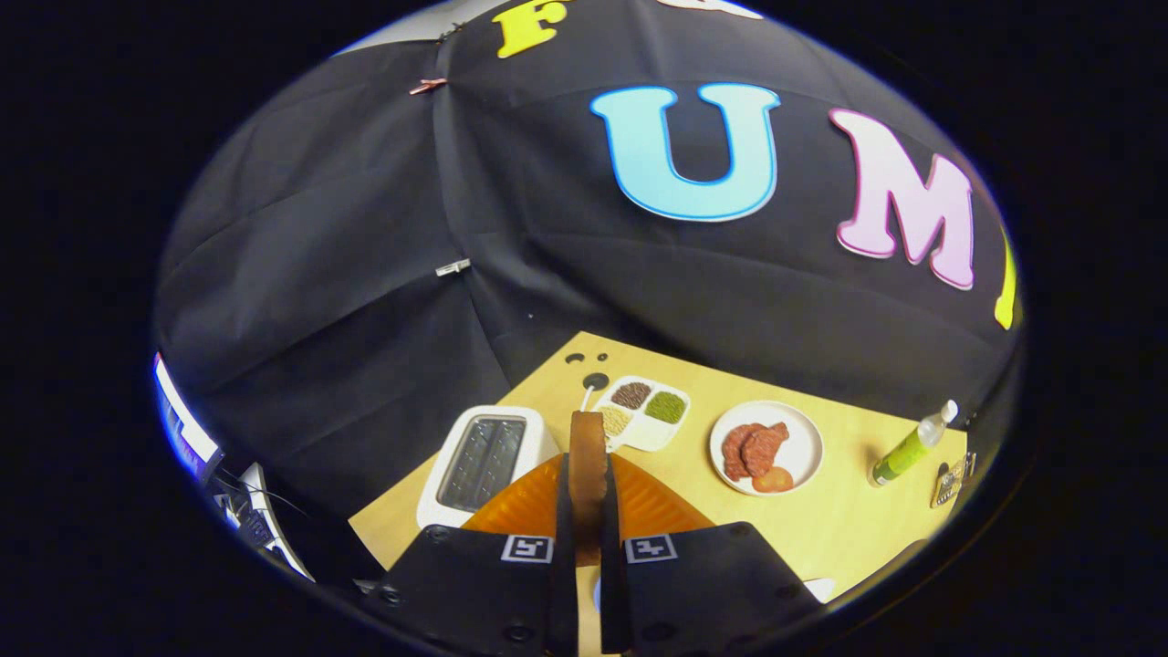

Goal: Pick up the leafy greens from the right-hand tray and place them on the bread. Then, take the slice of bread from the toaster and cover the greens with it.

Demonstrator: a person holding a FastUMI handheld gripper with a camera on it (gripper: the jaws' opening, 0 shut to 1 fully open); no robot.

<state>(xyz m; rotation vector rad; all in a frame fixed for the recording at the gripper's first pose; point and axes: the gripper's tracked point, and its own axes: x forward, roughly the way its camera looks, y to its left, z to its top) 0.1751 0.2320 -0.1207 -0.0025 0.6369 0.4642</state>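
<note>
The gripper [587,497] was closed on a slice of bread [588,456], both fingers pressing its flat faces. The slice stood on edge between them, its long axis running straight forward along the fingers, its browned crust end poking out past the tips. It was held up in the air, well above the desk [849,520].

Just beneath and ahead of the fingers lay the white toaster [484,461], near the desk's left edge, its two slots dark and seemingly empty. That fitted a judgement that the slice in the grip was the one meant to cover the greens.

Beyond the toaster and a little right of the slice's tip sat a white compartment tray [645,415] holding small heaps of brown, green and pale grains. Further right was a white plate [766,447] with reddish-brown slices and a round orange piece on it. A green bottle [908,447] with a white cap stood toward the desk's right edge, and a small dark object lay beside it, too small to tell.

The bread with the leafy greens could not be made out; the gripper's own body hid the desk's near edge. So the bearing of the target from the gripper could not be told. As a judgement, the held slice would need turning from upright to flat before it could be laid down as a cover.
</note>
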